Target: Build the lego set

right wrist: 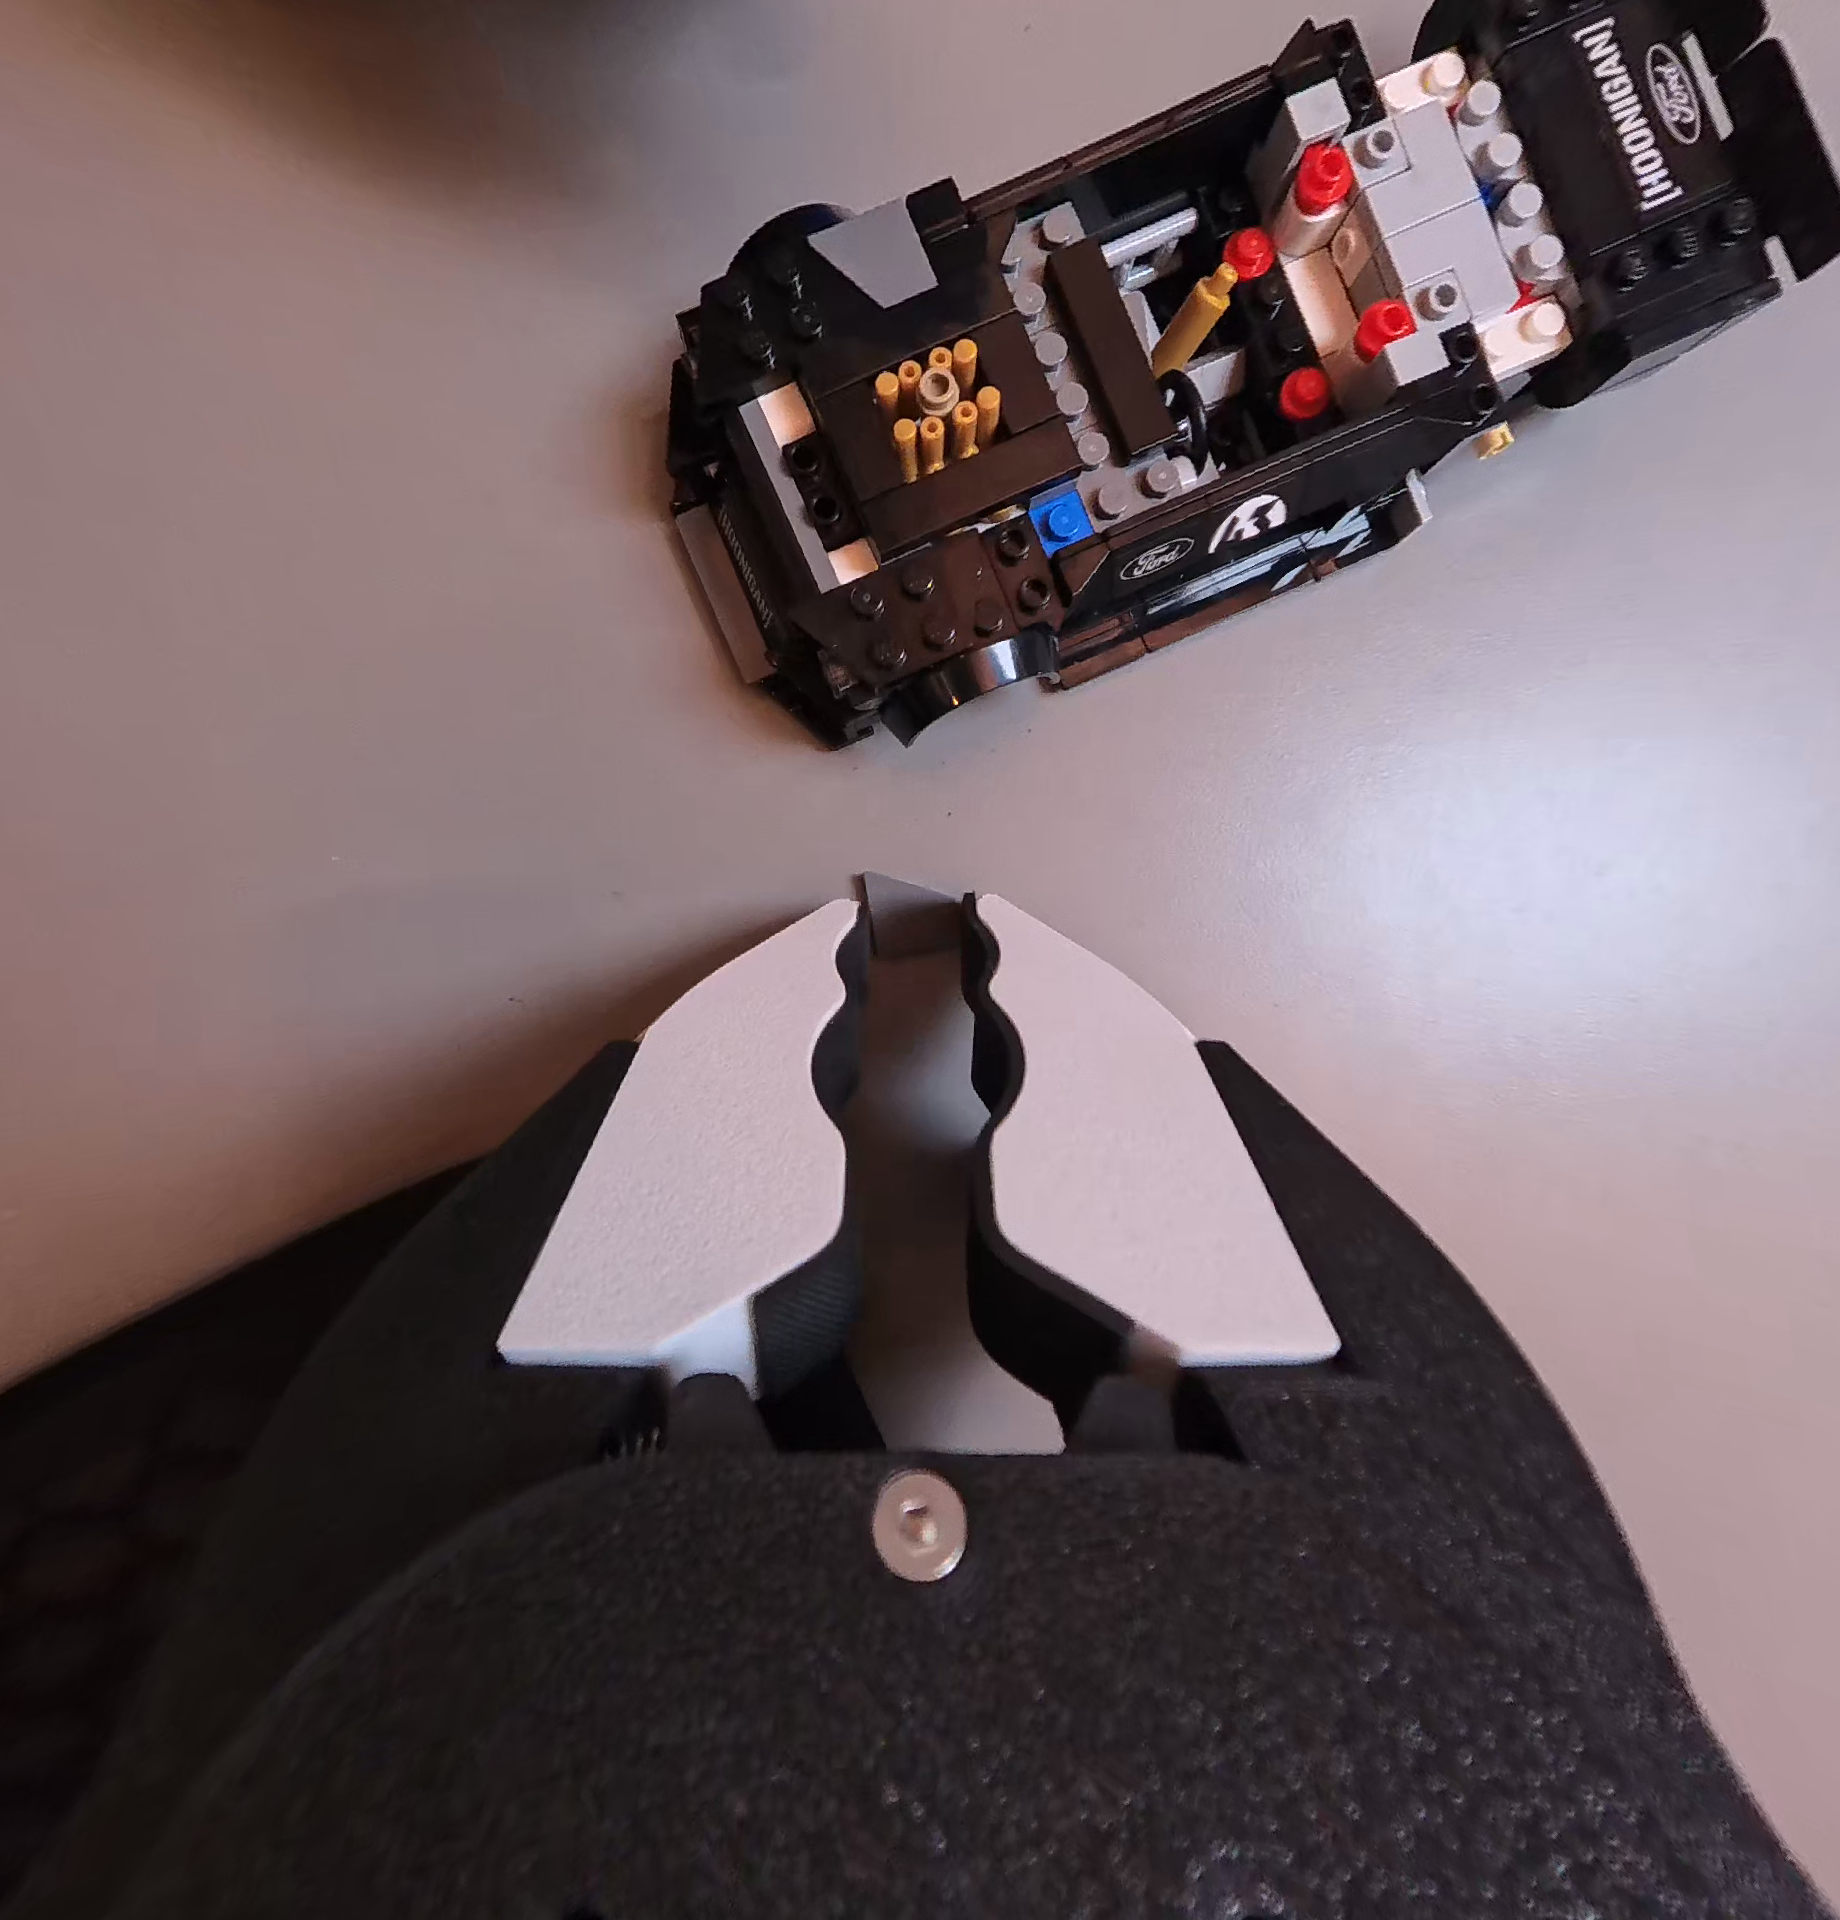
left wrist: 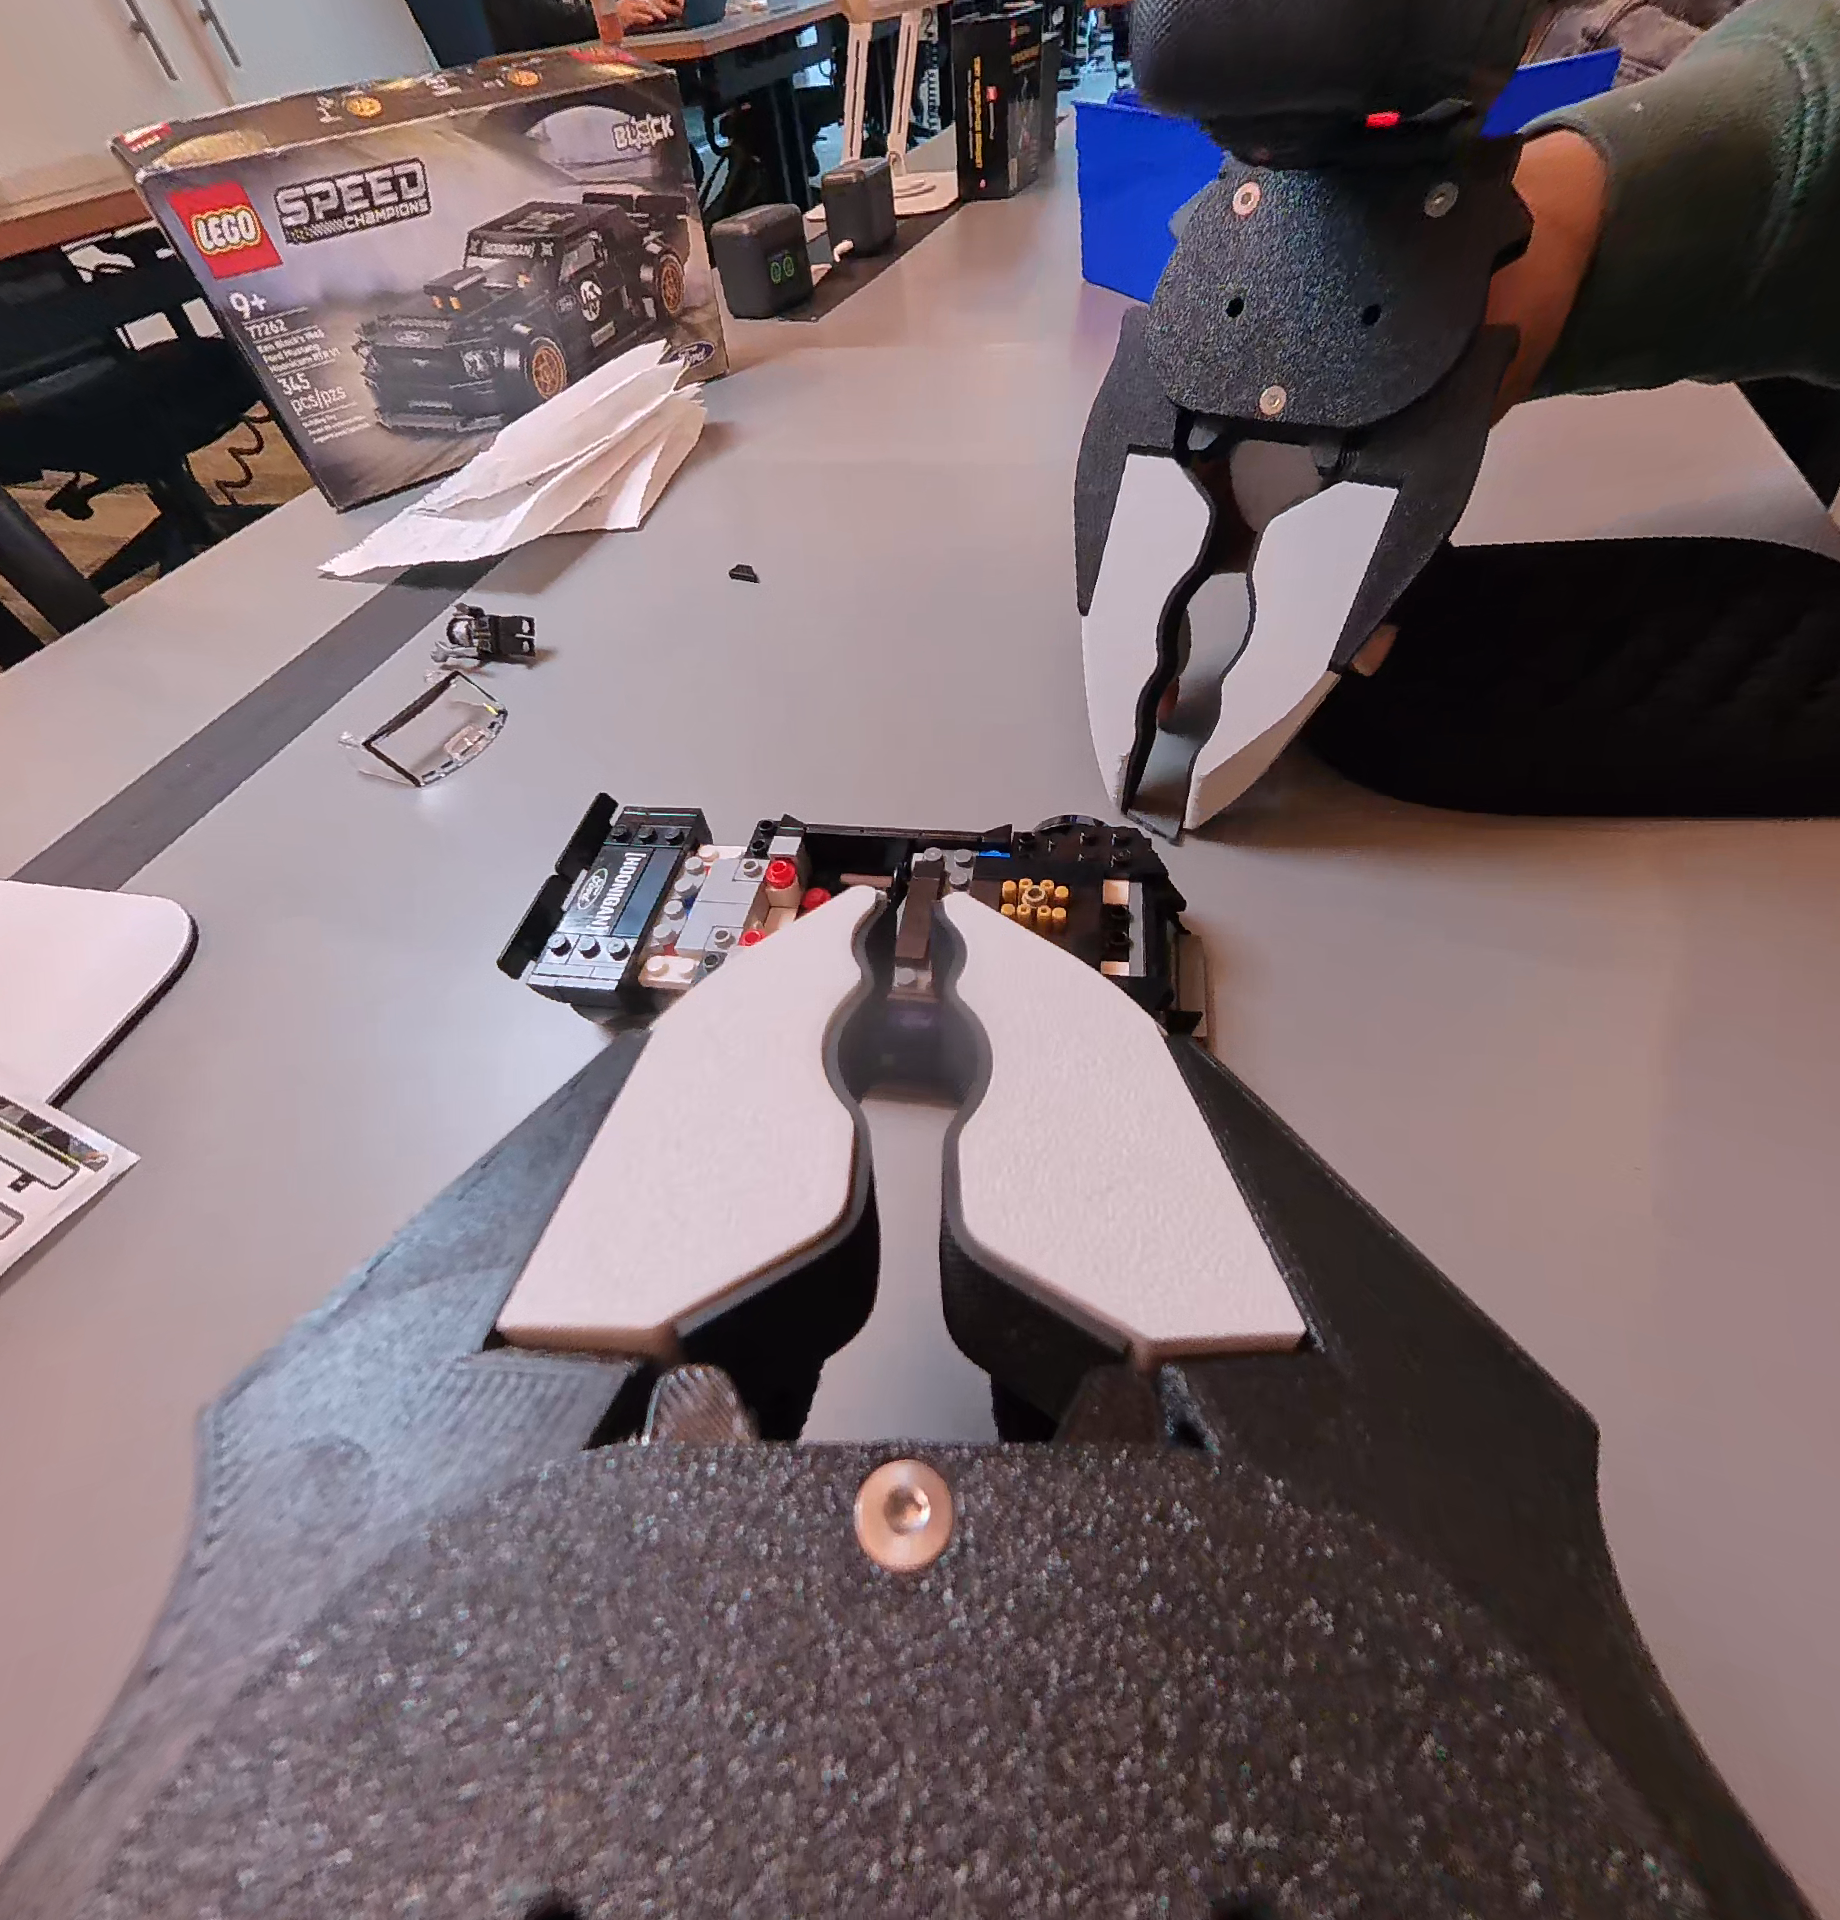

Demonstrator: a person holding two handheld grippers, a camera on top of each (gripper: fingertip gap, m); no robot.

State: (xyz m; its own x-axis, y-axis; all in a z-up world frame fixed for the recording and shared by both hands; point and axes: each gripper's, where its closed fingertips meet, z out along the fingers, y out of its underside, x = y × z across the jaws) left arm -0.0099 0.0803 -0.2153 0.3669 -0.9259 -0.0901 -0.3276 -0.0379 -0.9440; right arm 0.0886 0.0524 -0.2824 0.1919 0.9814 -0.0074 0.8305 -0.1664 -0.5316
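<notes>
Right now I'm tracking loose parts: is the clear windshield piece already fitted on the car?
No, the clear windshield piece lies on the table, apart from the car.

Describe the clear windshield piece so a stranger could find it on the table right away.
Start at the boxed set's carton standing at the far left of the grey table, then come toward the half-built black car. Between them lies the windshield piece, apart from the car. It is the only see-through part; the small cluster beside it is dark.
</notes>
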